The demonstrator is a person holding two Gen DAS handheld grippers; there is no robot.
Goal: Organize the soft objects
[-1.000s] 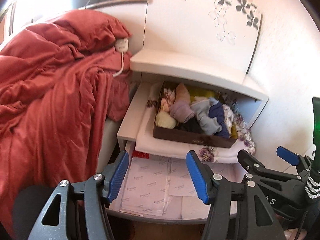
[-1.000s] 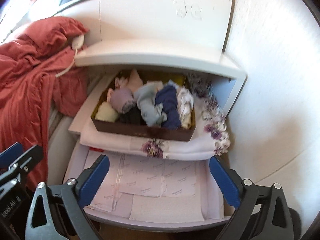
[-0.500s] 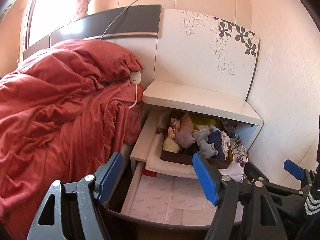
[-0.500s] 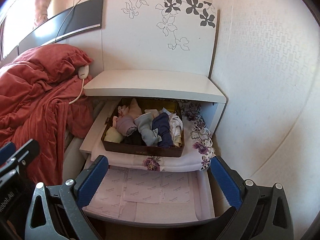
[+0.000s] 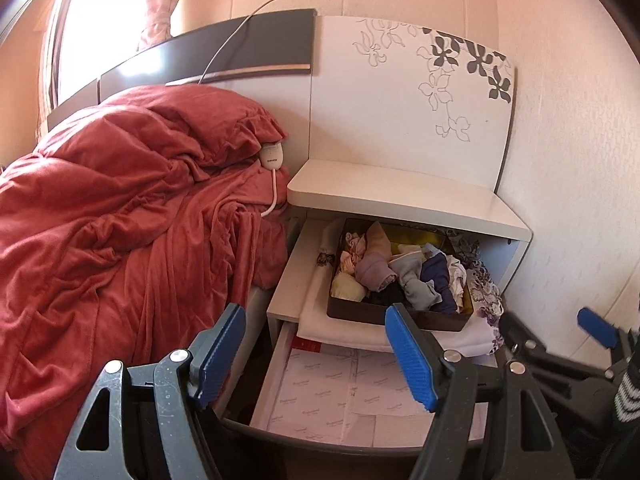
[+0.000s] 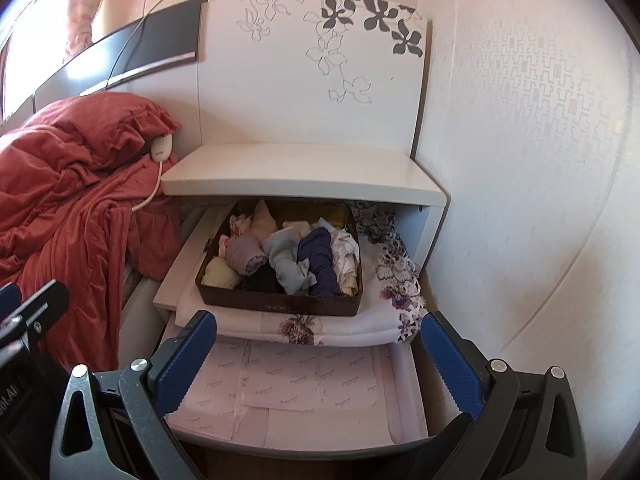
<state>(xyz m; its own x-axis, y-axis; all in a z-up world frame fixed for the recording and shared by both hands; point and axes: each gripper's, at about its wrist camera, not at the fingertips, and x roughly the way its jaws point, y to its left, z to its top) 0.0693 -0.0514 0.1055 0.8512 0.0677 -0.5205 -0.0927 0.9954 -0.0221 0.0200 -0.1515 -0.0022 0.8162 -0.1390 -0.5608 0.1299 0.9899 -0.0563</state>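
Both cameras ride on hand-held grippers and look forward and downward along the jaws at a bedside cabinet in a room corner. The left wrist view sits further left, taking in much of the red duvet (image 5: 120, 220) and the right gripper (image 5: 560, 344) at its right edge. The right wrist view stands nearer the wall (image 6: 540, 160), more squarely before the open drawers, with the left gripper (image 6: 28, 316) at its left edge. Both share the brown box of rolled cloths (image 5: 400, 276) (image 6: 280, 260), the nightstand top (image 5: 400, 196) (image 6: 300, 176) and the flowered headboard panel (image 5: 400, 100) (image 6: 312, 80).
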